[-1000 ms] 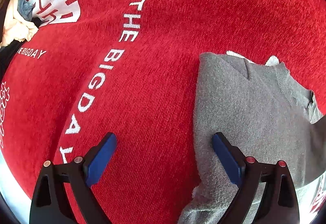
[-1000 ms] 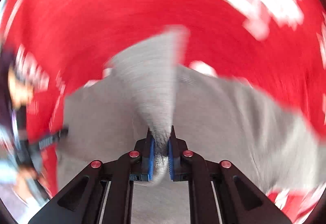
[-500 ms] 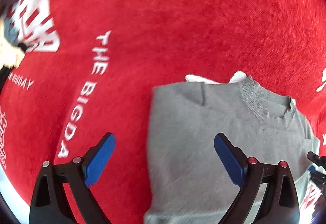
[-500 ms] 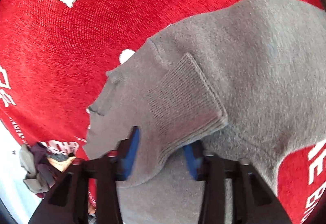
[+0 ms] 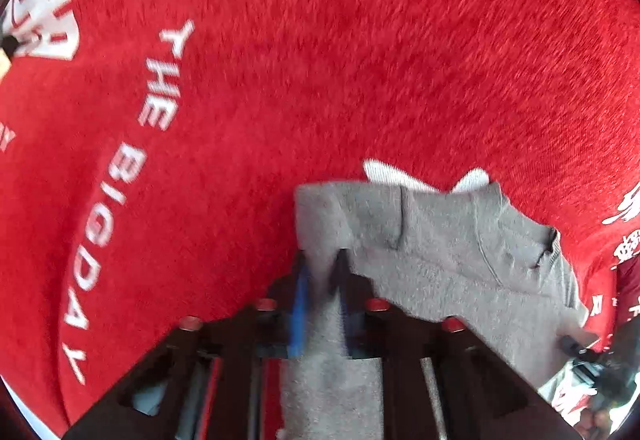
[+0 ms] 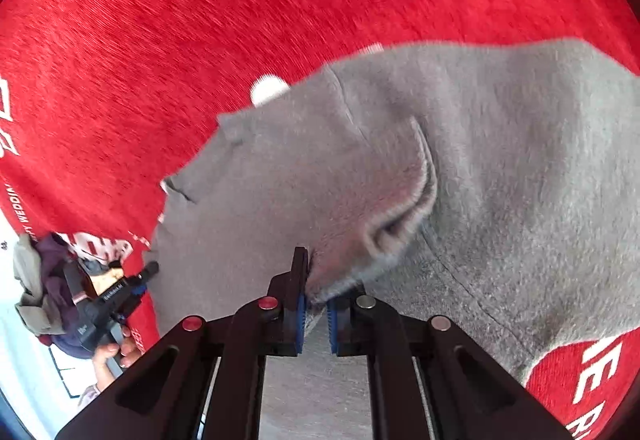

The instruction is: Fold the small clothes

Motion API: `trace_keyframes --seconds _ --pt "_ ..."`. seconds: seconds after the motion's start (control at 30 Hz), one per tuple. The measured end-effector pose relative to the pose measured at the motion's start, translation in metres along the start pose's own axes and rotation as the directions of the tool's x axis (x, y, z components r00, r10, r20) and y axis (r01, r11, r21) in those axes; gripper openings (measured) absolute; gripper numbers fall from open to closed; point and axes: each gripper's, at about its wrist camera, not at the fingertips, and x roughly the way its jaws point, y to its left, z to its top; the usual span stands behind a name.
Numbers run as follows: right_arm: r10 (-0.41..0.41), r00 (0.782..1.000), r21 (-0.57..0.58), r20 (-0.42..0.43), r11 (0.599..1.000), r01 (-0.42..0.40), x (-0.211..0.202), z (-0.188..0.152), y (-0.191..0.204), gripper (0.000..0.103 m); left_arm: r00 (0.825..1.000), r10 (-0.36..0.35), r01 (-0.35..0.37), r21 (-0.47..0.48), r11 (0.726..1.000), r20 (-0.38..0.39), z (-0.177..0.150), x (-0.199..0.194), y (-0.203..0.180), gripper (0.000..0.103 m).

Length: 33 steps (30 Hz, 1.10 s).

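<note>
The gray sweater (image 5: 460,264) lies on the red cloth (image 5: 320,59), at about four o'clock in the left view. The left gripper (image 5: 320,272) is pinched on its near edge; the right gripper (image 6: 316,300) is pinched on a fold by the cuff (image 6: 404,207). If either thin bite slips, the fold could sag crooked. Only the right view shows the cuff; only the left shows the neckline (image 5: 516,236).

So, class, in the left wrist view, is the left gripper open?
No, the left gripper is shut, its fingers pinching the grey sweater.
</note>
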Motion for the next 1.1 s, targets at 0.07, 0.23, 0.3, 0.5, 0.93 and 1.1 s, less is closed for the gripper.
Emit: trace_keyframes --seconds 0.07,0.23,0.3,0.5,0.93,1.1 --pt "0.024 0.999 -0.048 0.03 0.999 -0.022 -0.008 0.004 0.013 0.009 1.0 0.004 -0.004 0.002 1.0 0.015 0.005 -0.001 0.005 0.01" --pt "0.011 0.998 -0.108 0.055 0.994 -0.005 -0.003 0.009 0.027 0.009 1.0 0.013 -0.013 -0.039 0.999 0.013 0.003 0.009 0.018 0.01" --pt "-0.031 0.999 -0.082 0.035 0.996 0.034 0.008 0.005 0.013 0.009 1.0 0.009 -0.008 -0.061 0.998 0.019 0.002 0.008 0.018 0.012" --pt "-0.032 0.999 -0.014 0.027 0.999 0.032 0.008 -0.002 -0.014 0.013 0.988 0.15 -0.15 0.009 0.989 0.031 -0.002 -0.012 0.007 0.057" --pt "-0.167 0.986 0.006 -0.006 0.986 0.167 -0.019 -0.03 -0.022 0.026 0.993 0.115 -0.108 0.156 0.982 -0.032 -0.089 -0.046 -0.059 0.057" --pt "-0.173 0.984 -0.047 -0.031 0.984 0.172 -0.019 -0.047 -0.013 0.047 0.989 0.088 -0.059 0.227 0.972 -0.117 -0.122 -0.033 -0.101 0.057"
